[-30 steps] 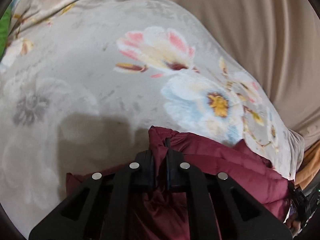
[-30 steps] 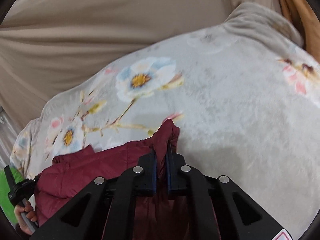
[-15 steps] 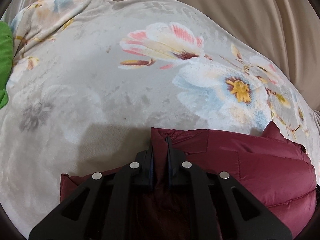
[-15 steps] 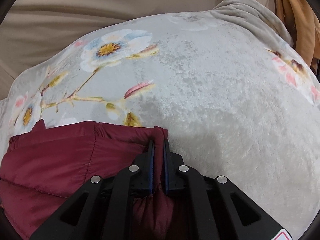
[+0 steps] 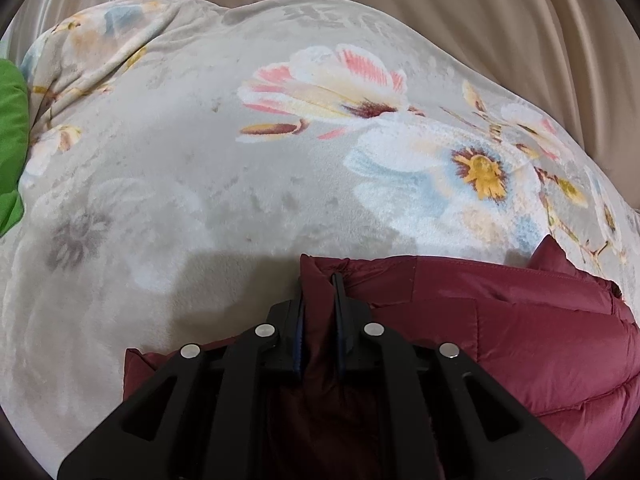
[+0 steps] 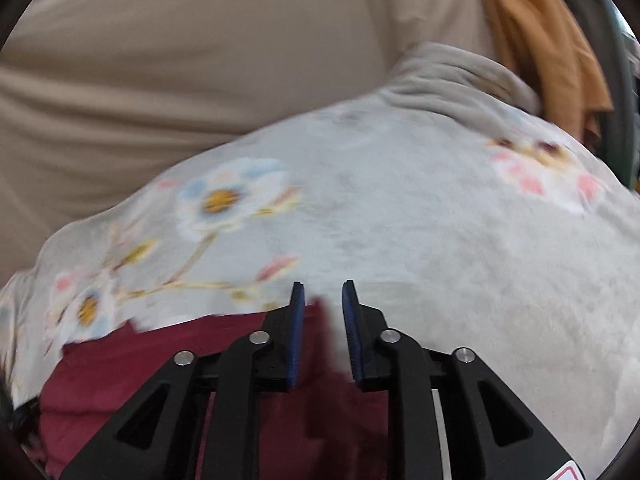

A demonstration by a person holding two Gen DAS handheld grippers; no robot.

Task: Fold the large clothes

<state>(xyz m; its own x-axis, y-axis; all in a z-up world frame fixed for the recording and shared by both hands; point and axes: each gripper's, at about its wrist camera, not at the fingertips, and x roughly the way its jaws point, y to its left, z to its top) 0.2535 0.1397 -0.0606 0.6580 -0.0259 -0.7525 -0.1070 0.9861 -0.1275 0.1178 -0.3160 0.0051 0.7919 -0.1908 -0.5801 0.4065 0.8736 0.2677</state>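
A maroon puffer jacket (image 5: pixel 500 332) lies on a grey flowered blanket (image 5: pixel 180 184). In the left wrist view my left gripper (image 5: pixel 319 280) is shut on the jacket's corner edge, the maroon fabric pinched between the blue pads. In the right wrist view, which is blurred, my right gripper (image 6: pixel 322 292) has its jaws opening. The jacket (image 6: pixel 160 364) lies below and left of it, and its edge shows in the gap between the fingers without the pads pressing on it.
The blanket (image 6: pixel 440 240) covers a rounded surface. Beige sofa cushions (image 5: pixel 480 12) rise behind it. A green cloth (image 5: pixel 10 140) lies at the left edge. An orange cloth (image 6: pixel 540 40) hangs at the upper right.
The right gripper's pads have parted and let go of the jacket's corner, and that view has swung and blurred. The left gripper keeps its grip with the jacket lowered onto the blanket.
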